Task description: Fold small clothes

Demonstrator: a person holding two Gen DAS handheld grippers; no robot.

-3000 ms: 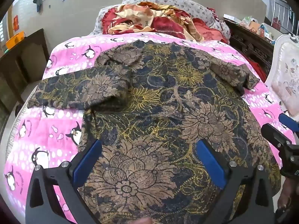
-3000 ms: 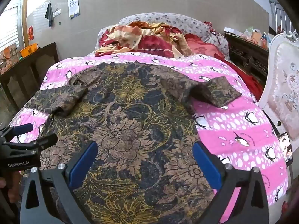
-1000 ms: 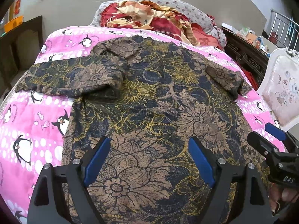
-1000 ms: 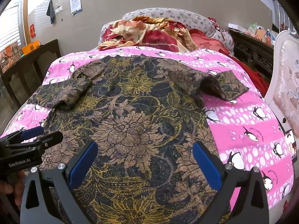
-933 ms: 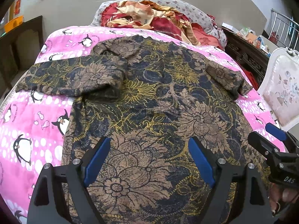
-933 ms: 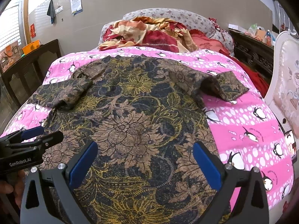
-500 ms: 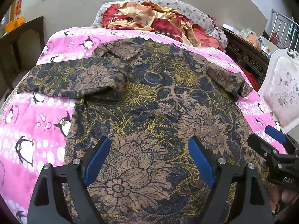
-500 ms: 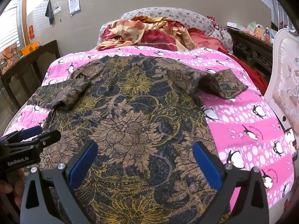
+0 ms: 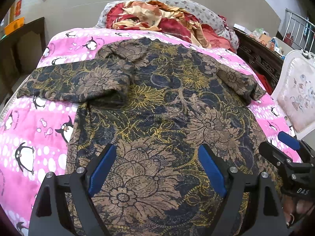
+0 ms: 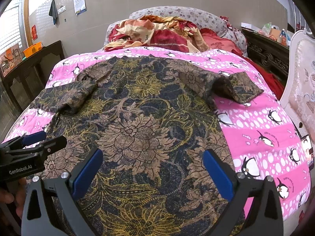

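Left wrist view: a batik-print shirt (image 9: pixel 157 108) spread flat on the pink penguin-print bedspread (image 9: pixel 29 133), hem toward the camera, collar toward the headboard. Folding barely begun, by the look of it: body fully open, no lengthwise or crosswise fold made. At far left, the left sleeve (image 9: pixel 78 82) stretched sideways with its underside rolled into a soft tube. In the middle, thin woven cloth, matte, printed in navy, tan and mustard flowers, lying with only shallow ripples. At right, the right sleeve (image 9: pixel 240 84) short and crumpled, cuff turned under. Left tool (image 9: pixel 155 171) spread wide above the hem, blue pads either side of bare print, gripping nothing. Further right, the right tool (image 9: pixel 283 147) at the hem's far corner, seen side-on, gap hard to read from here.

Right wrist view: left tool (image 10: pixel 37 139) low at the left edge beside the hem corner, seemingly apart from the cloth. Right tool (image 10: pixel 151 169) likewise wide, empty, poised over the hem. To the right, bare quilted bedspread, soft and padded. Beyond the collar, a heap of red and cream bedding (image 10: pixel 157 33) against a floral pillow (image 10: pixel 187 13).

Left to do, judging from this: sleeves tucked in, sides brought over, body doubled up from the hem.
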